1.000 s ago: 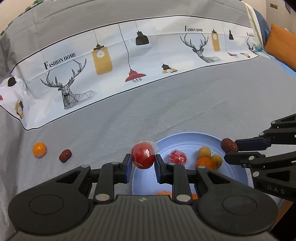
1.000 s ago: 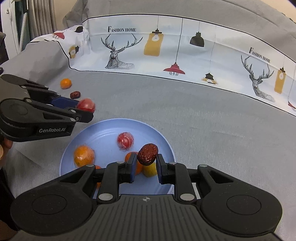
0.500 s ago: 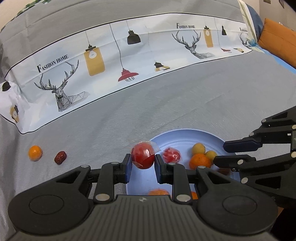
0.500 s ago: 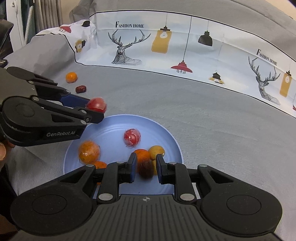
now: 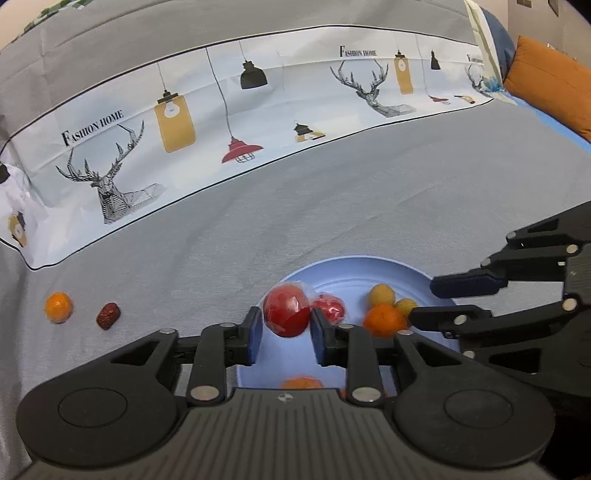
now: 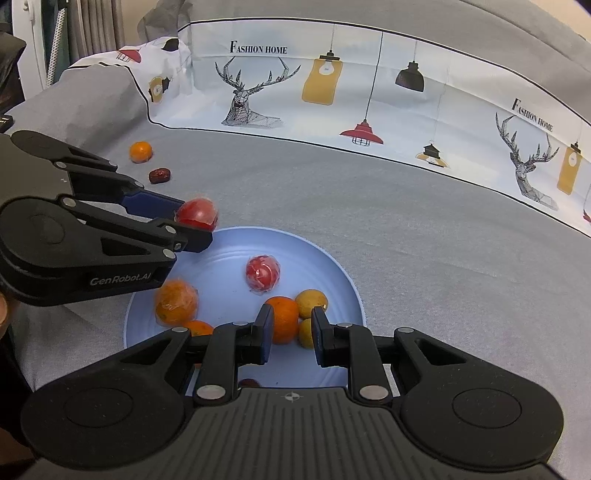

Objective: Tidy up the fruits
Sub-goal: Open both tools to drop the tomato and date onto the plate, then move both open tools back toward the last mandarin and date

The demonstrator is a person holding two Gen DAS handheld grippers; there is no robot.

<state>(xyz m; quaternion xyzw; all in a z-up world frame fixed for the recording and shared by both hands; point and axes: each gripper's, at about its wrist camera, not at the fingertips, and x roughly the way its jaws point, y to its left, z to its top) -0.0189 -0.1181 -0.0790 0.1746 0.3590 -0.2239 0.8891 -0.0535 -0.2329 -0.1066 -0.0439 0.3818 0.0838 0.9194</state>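
Observation:
My left gripper point(image 5: 286, 326) is shut on a wrapped red fruit point(image 5: 287, 314) and holds it over the left rim of the blue plate point(image 5: 354, 267); this fruit also shows in the right wrist view point(image 6: 197, 214). My right gripper point(image 6: 291, 332) is open and empty above the plate point(image 6: 221, 254). The plate holds another wrapped red fruit point(image 6: 263, 272), oranges point(image 6: 283, 319), yellow fruits point(image 6: 311, 303) and a dark red date point(image 6: 249, 383) half hidden under my right gripper. A small orange point(image 5: 58, 307) and a date point(image 5: 108, 315) lie on the grey cloth to the left.
A grey bedspread point(image 5: 369, 206) with a white printed band point(image 5: 221, 122) covers the surface. An orange cushion point(image 5: 550, 88) lies at the far right. Curtains point(image 6: 85, 26) hang at the far left in the right wrist view.
My right gripper opened and let go of the date, which dropped onto the plate. My left gripper moved a little over the plate rim with the red fruit.

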